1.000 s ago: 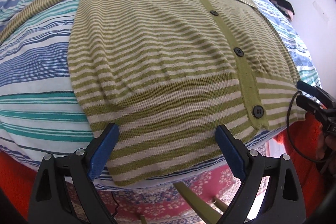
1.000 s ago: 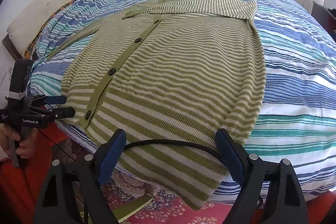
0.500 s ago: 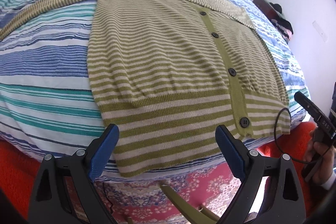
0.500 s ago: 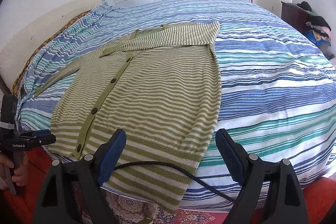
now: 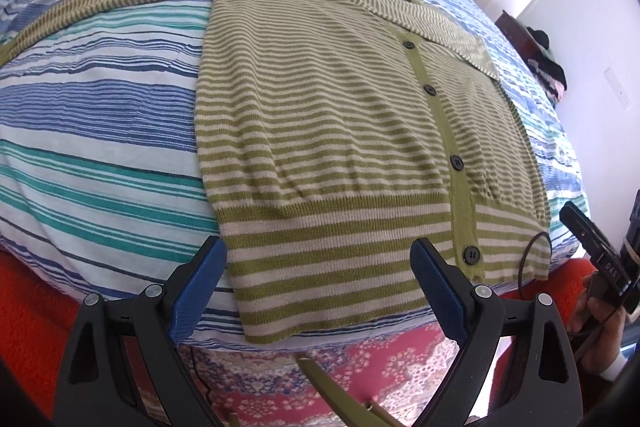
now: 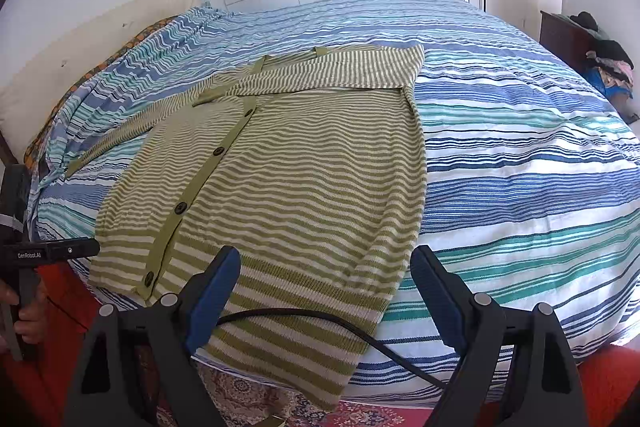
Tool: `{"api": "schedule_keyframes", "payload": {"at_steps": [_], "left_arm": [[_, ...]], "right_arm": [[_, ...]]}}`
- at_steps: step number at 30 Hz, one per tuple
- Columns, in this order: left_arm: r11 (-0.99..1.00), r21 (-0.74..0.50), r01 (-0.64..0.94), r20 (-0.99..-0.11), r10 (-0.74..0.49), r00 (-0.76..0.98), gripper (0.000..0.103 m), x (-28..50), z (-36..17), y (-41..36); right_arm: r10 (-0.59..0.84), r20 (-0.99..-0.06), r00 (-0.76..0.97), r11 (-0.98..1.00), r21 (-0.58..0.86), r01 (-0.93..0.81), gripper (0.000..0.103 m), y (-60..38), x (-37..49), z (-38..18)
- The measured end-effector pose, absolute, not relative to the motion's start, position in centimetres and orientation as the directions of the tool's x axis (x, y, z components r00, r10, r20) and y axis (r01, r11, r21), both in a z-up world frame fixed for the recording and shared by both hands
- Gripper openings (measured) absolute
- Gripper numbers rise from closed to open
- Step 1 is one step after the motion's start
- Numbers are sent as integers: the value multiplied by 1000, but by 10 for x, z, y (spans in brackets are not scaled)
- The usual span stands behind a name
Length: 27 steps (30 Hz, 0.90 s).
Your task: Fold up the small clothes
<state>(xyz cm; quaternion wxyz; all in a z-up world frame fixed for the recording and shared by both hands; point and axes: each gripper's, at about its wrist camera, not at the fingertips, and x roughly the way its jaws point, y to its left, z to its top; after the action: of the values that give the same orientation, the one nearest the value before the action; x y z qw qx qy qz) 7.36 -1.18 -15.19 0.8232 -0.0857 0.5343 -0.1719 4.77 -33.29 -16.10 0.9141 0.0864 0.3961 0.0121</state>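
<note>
on the striped bed (image 6: 520, 155) lay the green cardigan (image 5: 328, 131), buttoned and face up, its hem hanging over the near edge, one sleeve folded across the chest and the other stretched out flat. over the last second both grippers had drawn back and up from the hem, so more of the bed came into view. left gripper (image 5: 318, 291) and right gripper (image 6: 326, 291) each stood spread wide, pinching nothing. that looked like a pause between folds; the stretched-out sleeve (image 5: 100, 3) probably came next.
</note>
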Motion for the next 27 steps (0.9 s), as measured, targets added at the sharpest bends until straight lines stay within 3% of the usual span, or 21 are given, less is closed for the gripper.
{"api": "schedule_keyframes", "payload": {"at_steps": [17,27], "left_arm": [[886,-431,-171,-828,-313,465,94,110,-162,88],[866,-455,-209,-822,-318,473,94,133,-165,105]], "right_arm": [[92,-745,660,989,147,28,86,-326,54,-170],[93,-754,650,989,146,28,86,-328,58,-174]]}}
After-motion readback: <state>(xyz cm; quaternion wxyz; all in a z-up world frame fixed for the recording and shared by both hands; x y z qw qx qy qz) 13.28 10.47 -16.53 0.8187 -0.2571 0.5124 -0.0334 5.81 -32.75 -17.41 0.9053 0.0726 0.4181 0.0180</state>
